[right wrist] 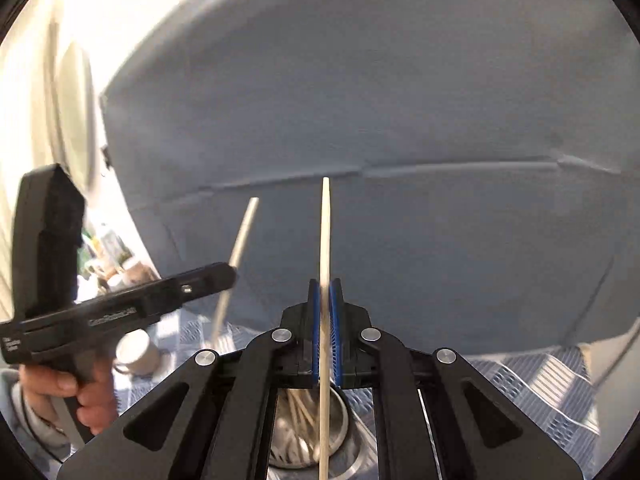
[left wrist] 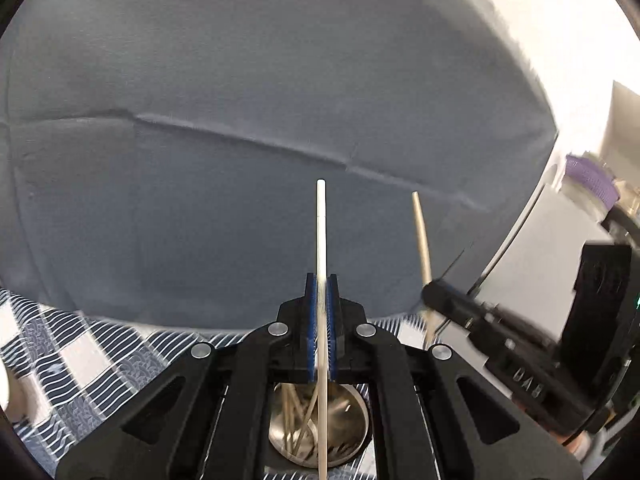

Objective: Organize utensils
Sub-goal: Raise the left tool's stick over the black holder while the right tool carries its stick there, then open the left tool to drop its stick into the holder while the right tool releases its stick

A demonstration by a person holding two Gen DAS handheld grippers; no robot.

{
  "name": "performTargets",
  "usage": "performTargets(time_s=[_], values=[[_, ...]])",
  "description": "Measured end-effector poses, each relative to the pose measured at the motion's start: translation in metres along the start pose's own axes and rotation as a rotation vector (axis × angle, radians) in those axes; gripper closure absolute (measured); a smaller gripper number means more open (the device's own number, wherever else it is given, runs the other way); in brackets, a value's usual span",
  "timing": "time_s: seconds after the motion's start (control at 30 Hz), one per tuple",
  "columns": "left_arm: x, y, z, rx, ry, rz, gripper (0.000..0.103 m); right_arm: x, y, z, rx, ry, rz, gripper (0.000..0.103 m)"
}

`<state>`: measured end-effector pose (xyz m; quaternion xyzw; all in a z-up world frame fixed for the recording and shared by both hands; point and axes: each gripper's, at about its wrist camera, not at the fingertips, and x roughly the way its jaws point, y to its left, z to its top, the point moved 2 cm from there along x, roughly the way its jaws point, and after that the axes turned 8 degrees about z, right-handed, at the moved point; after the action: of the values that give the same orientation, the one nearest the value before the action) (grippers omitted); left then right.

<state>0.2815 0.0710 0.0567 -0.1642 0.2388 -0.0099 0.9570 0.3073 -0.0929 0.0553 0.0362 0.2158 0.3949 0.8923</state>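
My left gripper [left wrist: 321,280] is shut on a pale chopstick [left wrist: 321,232] that stands upright between its blue pads. My right gripper [right wrist: 325,284] is shut on a second pale chopstick [right wrist: 325,232], also upright. Each gripper shows in the other's view: the right one [left wrist: 430,286] with its chopstick [left wrist: 421,232], the left one [right wrist: 232,270] with its chopstick [right wrist: 242,236]. Below both grippers stands a round metal holder [left wrist: 352,412], also in the right wrist view [right wrist: 340,420], with several more chopsticks inside. The lower ends of both held chopsticks reach down toward it.
A large grey-blue cushion or sofa back [left wrist: 240,120] fills the background close ahead. The table has a blue and white patterned cloth [left wrist: 80,360]. A small pale cup [right wrist: 136,352] stands left of the holder. A purple-lidded container [left wrist: 592,176] is at the far right.
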Motion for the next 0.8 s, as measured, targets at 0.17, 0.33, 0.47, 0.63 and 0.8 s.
performTargets(time_s=[0.17,0.33,0.47,0.63,0.8], values=[[0.002,0.005,-0.008,-0.033,-0.111,-0.032,0.098,0.01,-0.008,-0.019,0.047,-0.075,0.077,0.098],[0.015,0.009,-0.028,-0.044,-0.119,-0.026,0.098,0.023,-0.01,-0.038,0.045,-0.09,0.112,0.098],[0.026,0.008,-0.042,-0.027,-0.103,-0.02,0.098,0.03,-0.02,-0.047,0.061,-0.079,0.122,0.098],[0.032,0.007,-0.052,-0.013,-0.105,0.007,0.098,0.034,-0.029,-0.061,0.087,-0.075,0.112,0.098],[0.032,0.009,-0.063,-0.008,-0.111,0.038,0.098,0.025,-0.042,-0.067,0.132,-0.098,0.1,0.098]])
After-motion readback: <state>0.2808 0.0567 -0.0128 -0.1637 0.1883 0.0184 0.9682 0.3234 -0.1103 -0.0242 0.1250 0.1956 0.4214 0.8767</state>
